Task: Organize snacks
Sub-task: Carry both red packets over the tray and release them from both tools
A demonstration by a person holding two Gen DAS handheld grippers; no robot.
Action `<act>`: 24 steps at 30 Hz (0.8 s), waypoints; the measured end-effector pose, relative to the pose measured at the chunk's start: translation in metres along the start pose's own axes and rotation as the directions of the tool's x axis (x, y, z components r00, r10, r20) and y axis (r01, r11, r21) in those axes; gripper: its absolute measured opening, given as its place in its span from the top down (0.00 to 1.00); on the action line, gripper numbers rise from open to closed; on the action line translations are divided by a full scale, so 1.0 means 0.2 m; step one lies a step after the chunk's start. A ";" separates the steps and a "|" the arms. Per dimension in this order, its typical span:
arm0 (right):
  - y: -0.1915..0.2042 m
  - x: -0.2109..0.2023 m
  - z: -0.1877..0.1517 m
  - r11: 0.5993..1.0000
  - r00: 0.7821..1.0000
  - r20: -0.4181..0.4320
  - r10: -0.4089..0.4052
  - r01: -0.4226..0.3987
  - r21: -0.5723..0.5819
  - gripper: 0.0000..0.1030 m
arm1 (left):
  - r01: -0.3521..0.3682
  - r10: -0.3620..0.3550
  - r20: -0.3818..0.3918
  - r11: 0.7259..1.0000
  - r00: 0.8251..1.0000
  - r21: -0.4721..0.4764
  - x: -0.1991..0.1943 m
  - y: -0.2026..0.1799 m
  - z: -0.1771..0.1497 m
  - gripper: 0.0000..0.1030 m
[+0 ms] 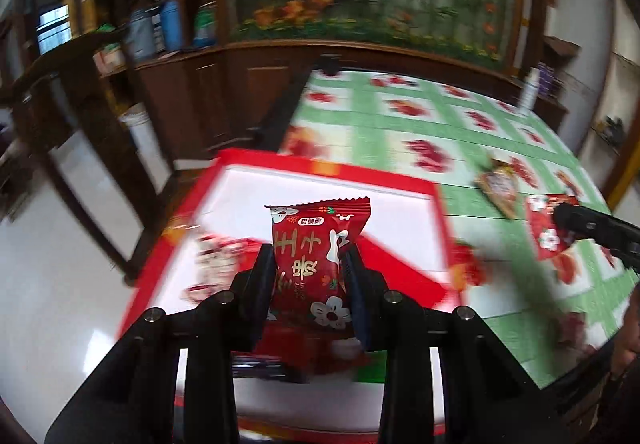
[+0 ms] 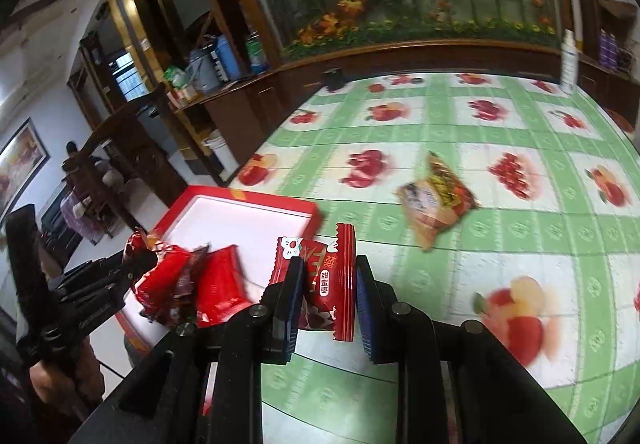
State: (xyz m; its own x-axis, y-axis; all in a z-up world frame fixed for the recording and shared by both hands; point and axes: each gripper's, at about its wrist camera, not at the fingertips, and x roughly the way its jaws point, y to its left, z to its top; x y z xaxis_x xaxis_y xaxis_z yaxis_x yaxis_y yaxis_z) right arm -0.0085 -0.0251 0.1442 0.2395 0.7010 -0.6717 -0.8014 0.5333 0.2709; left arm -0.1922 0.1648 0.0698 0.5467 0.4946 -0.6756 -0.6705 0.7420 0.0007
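My left gripper (image 1: 308, 268) is shut on a red snack packet (image 1: 316, 256) and holds it upright over the red box (image 1: 328, 166) with a white inside. Red snack packets (image 1: 216, 264) lie in the box. My right gripper (image 2: 326, 284) is shut on another red snack packet (image 2: 320, 276) above the tablecloth, just right of the box (image 2: 248, 202). In the right wrist view the left gripper (image 2: 132, 268) holds its packet (image 2: 160, 276) over the box. The right gripper (image 1: 560, 220) shows at the right of the left wrist view with its packet (image 1: 546, 228).
A brown and orange snack packet (image 2: 436, 200) lies on the green checked fruit tablecloth (image 2: 480, 132); it also shows in the left wrist view (image 1: 500, 184). A white bottle (image 2: 568, 60) stands at the far table edge. A wooden cabinet and chair are at left.
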 end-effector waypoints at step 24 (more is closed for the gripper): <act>0.19 0.17 0.08 0.998 0.994 0.083 0.069 -0.068 -0.014 0.41 | -0.017 0.017 0.011 1.000 1.000 -0.005 0.00 0.06 -0.05 0.21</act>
State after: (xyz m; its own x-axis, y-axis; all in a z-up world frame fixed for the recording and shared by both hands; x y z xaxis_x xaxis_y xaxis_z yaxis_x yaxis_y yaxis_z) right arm -0.0221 0.0262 0.1427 0.2278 0.7730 -0.5921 -0.8234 0.4775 0.3066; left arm -0.2058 0.1698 0.0628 0.5406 0.5123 -0.6673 -0.6821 0.7312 0.0088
